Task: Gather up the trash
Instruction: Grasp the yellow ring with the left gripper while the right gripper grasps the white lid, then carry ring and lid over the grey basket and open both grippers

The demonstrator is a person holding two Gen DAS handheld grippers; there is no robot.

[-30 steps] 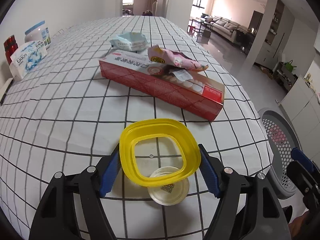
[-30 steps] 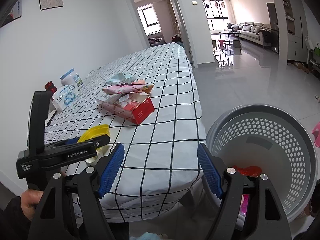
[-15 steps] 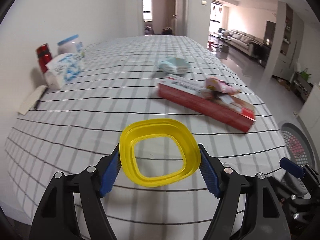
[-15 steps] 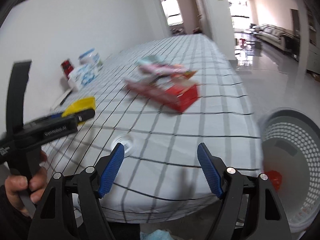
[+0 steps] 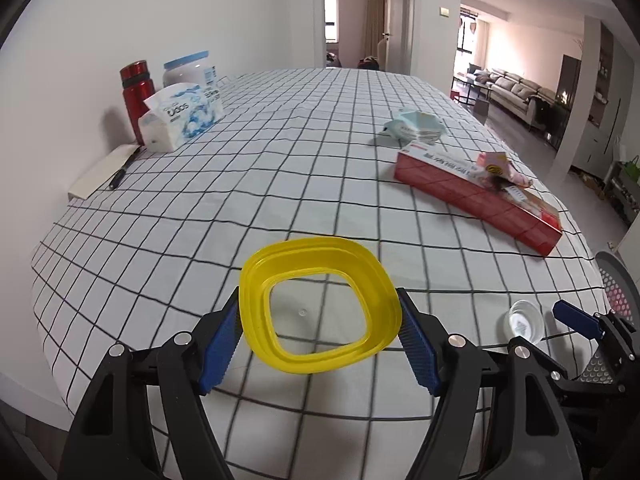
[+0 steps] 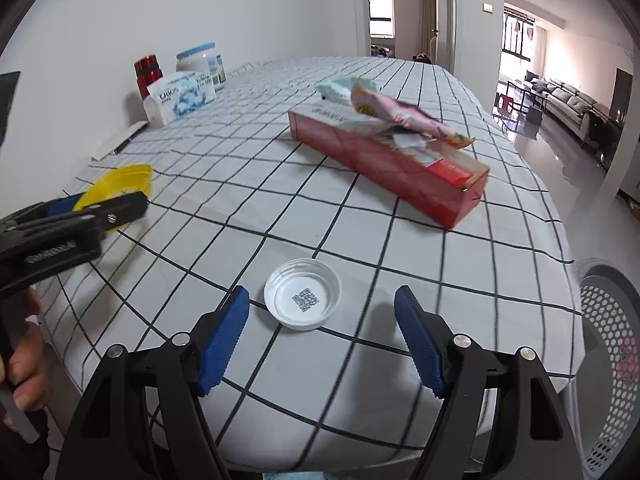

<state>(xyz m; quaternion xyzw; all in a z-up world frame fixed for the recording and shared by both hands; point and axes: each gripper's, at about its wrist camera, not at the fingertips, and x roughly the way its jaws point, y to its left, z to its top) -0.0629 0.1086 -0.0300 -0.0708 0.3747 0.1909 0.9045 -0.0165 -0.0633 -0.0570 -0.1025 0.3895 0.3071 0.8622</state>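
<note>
My left gripper [image 5: 320,338] is shut on a yellow plastic container [image 5: 320,304] and holds it above the near part of the checked table. The container also shows in the right wrist view [image 6: 116,184]. My right gripper [image 6: 322,334] is open, just short of a white foil lid [image 6: 303,299] with a QR code that lies on the cloth; the lid also shows in the left wrist view [image 5: 526,319]. A long red box [image 6: 388,160] with a pink wrapper [image 6: 404,116] on it lies further back. A pale blue packet [image 5: 416,126] lies behind the box.
A grey perforated trash basket [image 6: 612,344] stands on the floor at the table's right end. A red flask [image 5: 137,94], a white jar [image 5: 188,70], a tissue pack [image 5: 180,116] and a notepad with a pen [image 5: 104,172] sit along the wall.
The left gripper has lifted the yellow container off the white lid and swung left. The right gripper has moved from the basket side to the table, up to the lid.
</note>
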